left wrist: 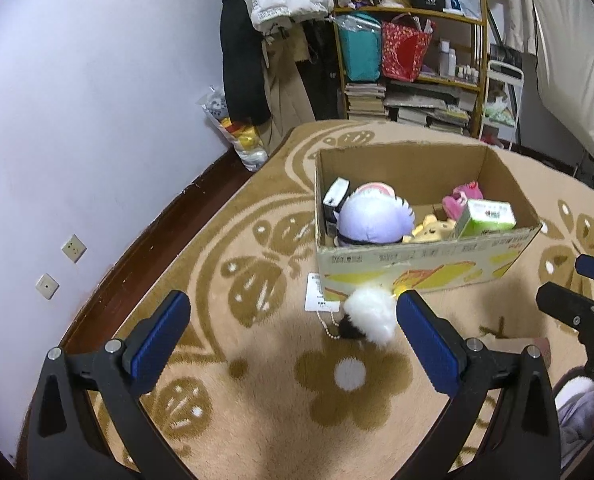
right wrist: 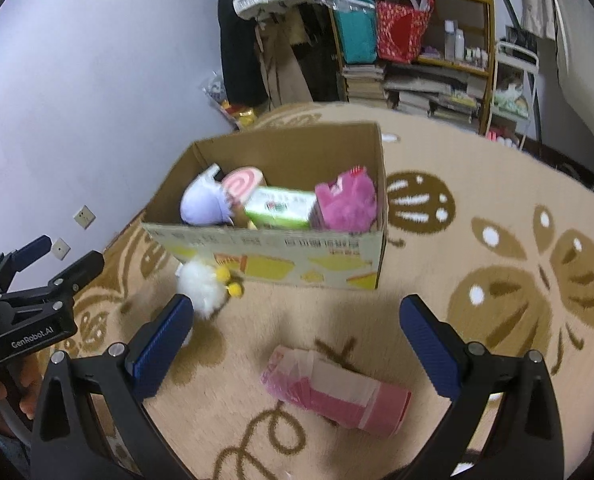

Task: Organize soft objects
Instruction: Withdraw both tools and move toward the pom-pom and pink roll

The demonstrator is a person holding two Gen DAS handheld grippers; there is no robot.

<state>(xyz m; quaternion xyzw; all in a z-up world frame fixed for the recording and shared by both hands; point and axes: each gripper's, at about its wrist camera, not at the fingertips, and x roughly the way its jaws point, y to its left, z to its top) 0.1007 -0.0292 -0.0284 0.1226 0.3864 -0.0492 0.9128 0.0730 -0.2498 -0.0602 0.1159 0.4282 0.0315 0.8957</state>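
Note:
A cardboard box (left wrist: 417, 268) (right wrist: 273, 254) stands on the rug and holds a lilac plush (left wrist: 371, 220) (right wrist: 205, 206), a pink plush (left wrist: 463, 200) (right wrist: 347, 202), a yellow plush (left wrist: 431, 230) and a green carton (left wrist: 487, 218) (right wrist: 279, 208). A white fluffy toy (left wrist: 371, 316) (right wrist: 201, 284) with a bead chain and tag lies on the rug in front of the box. My left gripper (left wrist: 293, 326) is open, with the toy just inside its right finger. My right gripper (right wrist: 297, 328) is open above a pink roll (right wrist: 337, 392) on the rug.
A patterned beige rug (left wrist: 257, 420) covers the floor. A wooden shelf (left wrist: 413, 60) with bags, books and bottles stands behind the box, next to hanging coats (left wrist: 257, 40). A plastic bag (left wrist: 237, 128) leans on the white wall at left.

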